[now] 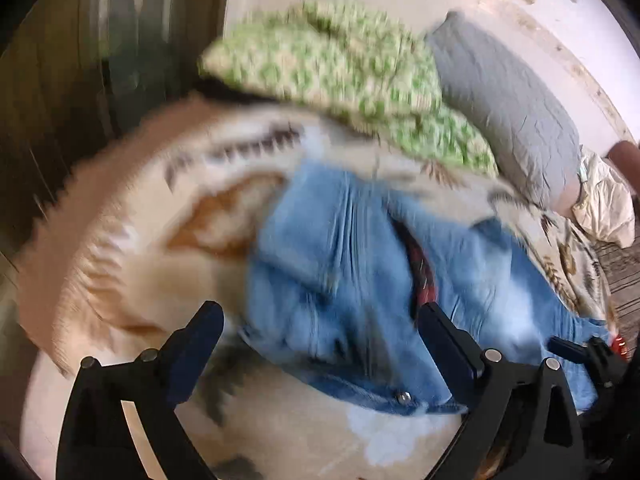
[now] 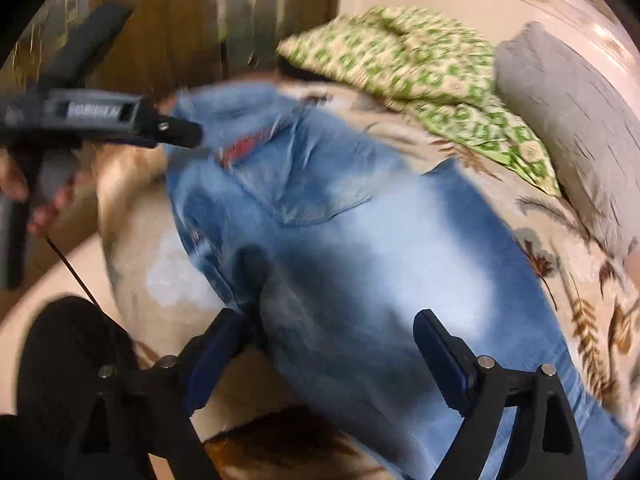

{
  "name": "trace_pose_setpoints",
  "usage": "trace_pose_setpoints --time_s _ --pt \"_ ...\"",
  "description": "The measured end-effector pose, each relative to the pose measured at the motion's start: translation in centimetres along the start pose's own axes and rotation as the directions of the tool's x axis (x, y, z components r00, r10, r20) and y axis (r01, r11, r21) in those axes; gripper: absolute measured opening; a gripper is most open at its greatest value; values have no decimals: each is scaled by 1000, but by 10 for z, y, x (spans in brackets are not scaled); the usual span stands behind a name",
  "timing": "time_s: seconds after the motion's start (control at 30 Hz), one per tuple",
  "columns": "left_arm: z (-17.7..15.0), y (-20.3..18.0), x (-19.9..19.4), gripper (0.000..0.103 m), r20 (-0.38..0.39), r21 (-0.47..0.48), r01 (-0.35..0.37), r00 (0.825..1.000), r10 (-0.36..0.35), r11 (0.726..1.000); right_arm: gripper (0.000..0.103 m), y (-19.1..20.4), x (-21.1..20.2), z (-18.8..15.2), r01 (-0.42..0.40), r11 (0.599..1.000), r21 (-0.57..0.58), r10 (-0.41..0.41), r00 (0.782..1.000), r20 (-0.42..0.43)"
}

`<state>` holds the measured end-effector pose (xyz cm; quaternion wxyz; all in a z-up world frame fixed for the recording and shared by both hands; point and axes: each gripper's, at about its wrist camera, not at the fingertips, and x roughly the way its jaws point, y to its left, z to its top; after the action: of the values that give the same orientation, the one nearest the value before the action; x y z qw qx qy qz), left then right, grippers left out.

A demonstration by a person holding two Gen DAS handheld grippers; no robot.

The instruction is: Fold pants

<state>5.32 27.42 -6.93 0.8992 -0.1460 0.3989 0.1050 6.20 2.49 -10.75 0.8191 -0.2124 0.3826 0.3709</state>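
Light blue jeans (image 1: pixel 344 264) lie crumpled on a beige patterned bedspread (image 1: pixel 140 248), waistband and metal button toward me. My left gripper (image 1: pixel 320 344) is open just above the waistband and holds nothing. In the right wrist view the jeans (image 2: pixel 360 240) spread from the waist at upper left to the legs at lower right. My right gripper (image 2: pixel 332 344) is open over the seat and thigh area. The left gripper (image 2: pixel 180 132) shows at the upper left by the waistband. The right gripper's tip (image 1: pixel 576 350) shows at the far right of the left wrist view.
A green patterned pillow (image 1: pixel 340 72) and a grey pillow (image 1: pixel 508 120) lie at the head of the bed. White cloth (image 1: pixel 604 200) sits at the right edge. A wooden wardrobe (image 2: pixel 160 20) stands beyond the bed. The person's dark-clad leg (image 2: pixel 60 360) is at lower left.
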Motion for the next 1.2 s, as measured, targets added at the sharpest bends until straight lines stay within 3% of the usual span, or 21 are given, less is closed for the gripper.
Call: trace_pose_setpoints --time_s 0.13,0.23,0.3,0.4,0.43,0.53,0.57,0.6,0.7,0.73,0.77,0.83,0.93,1.07,1.2 --pt "19 -12 -20 98 39 42 8 999 -10 999 91 -39 -38 -16 -16 989 144 8 998 59" --pt "28 -44 -20 98 30 130 85 996 -90 988 91 -80 -66 -38 -21 959 282 -4 996 89" --pt "28 -78 -15 98 -12 218 186 982 -188 958 91 -111 -87 -62 -16 929 370 -26 994 110" --pt "23 -144 -5 98 -124 382 364 931 -343 850 91 -156 -119 -103 -12 859 511 -64 990 130" --pt "18 -172 -2 98 -169 450 427 903 -395 784 91 -168 -130 -118 -5 833 554 -84 987 135" --pt "6 -235 5 98 -256 576 512 853 -455 637 91 -191 -160 -167 25 759 651 -141 982 127" --pt "1 -262 9 98 -311 606 556 824 -474 569 91 -195 -167 -184 38 734 678 -157 981 115" --pt "-2 -281 11 98 -341 619 577 809 -479 533 91 -198 -172 -199 56 709 703 -174 980 97" --pt "-10 -343 22 98 -427 652 621 774 -467 434 91 -202 -176 -226 76 665 743 -189 979 69" --pt "-14 -361 23 98 -446 664 628 768 -459 405 91 -203 -176 -232 77 651 755 -192 979 66" --pt "-21 -382 27 98 -473 685 635 761 -445 357 91 -203 -175 -239 68 641 765 -188 980 70" --pt "-33 -414 35 98 -506 724 631 760 -407 278 91 -205 -171 -247 49 628 777 -178 981 82" --pt "-45 -448 51 98 -553 746 636 756 -350 196 91 -210 -160 -252 -17 618 786 -148 979 137" --pt "-59 -469 66 98 -606 733 664 735 -304 143 91 -216 -146 -250 -32 631 775 -140 978 154" --pt "-76 -485 77 98 -650 727 683 716 -257 64 91 -216 -138 -248 -60 653 755 -117 977 179"
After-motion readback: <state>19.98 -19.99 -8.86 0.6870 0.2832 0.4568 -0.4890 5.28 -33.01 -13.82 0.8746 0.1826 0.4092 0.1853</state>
